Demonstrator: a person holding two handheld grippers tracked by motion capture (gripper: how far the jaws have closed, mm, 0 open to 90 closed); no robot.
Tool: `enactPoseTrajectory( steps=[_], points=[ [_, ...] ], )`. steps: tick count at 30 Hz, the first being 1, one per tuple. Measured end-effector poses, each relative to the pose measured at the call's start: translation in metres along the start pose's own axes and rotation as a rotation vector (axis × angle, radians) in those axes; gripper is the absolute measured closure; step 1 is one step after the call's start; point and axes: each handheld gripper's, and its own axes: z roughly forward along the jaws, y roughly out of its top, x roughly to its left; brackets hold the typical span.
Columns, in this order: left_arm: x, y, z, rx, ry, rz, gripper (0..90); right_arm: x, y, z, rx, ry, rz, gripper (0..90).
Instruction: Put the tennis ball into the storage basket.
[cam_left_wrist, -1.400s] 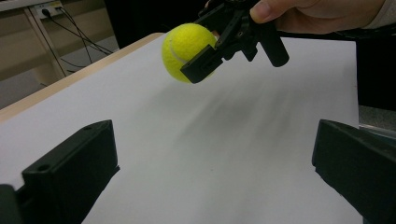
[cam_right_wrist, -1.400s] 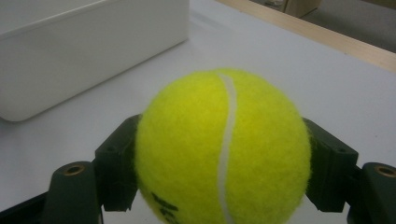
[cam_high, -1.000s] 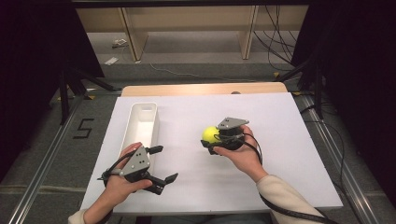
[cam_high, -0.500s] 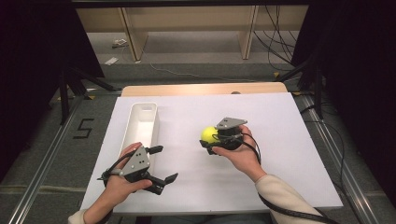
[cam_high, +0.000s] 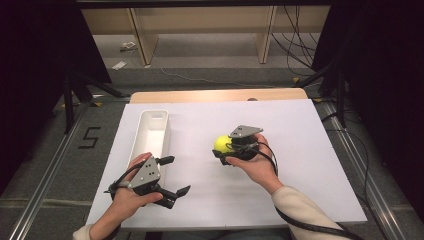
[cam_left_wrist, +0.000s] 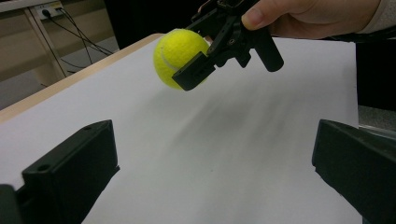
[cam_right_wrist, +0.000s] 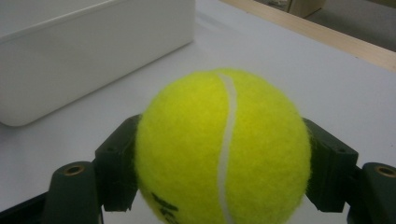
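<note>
Since a second ago almost nothing moves: the right gripper (cam_high: 225, 150) still clamps the yellow tennis ball (cam_high: 221, 144) just above the middle of the surface (cam_high: 300, 150), near the white bin (cam_high: 152, 131), while the left gripper (cam_high: 172, 175) rests near the front edge with jaws wide apart.

a white-topped counter (cam_high: 310, 150) fills the middle of the frame, wooden shelving (cam_high: 200, 25) stands along the top, cables (cam_high: 295, 45) trail at upper right.

Yellow ball, white tray, white table sheet

Fuzzy yellow tennis ball (cam_right_wrist: 223, 147) with a white curved seam; plain white rectangular plastic tray (cam_high: 153, 134); black gripper jaws.
</note>
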Motion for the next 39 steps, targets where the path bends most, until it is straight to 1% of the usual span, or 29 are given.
enactPoseTrajectory(
  steps=[39],
  points=[
    [0.0, 0.0002, -0.0004, 0.001, -0.002, 0.003, 0.0, 0.0035, 0.0027, 0.0085, -0.002, 0.007, 0.004, 26.7]
  ],
)
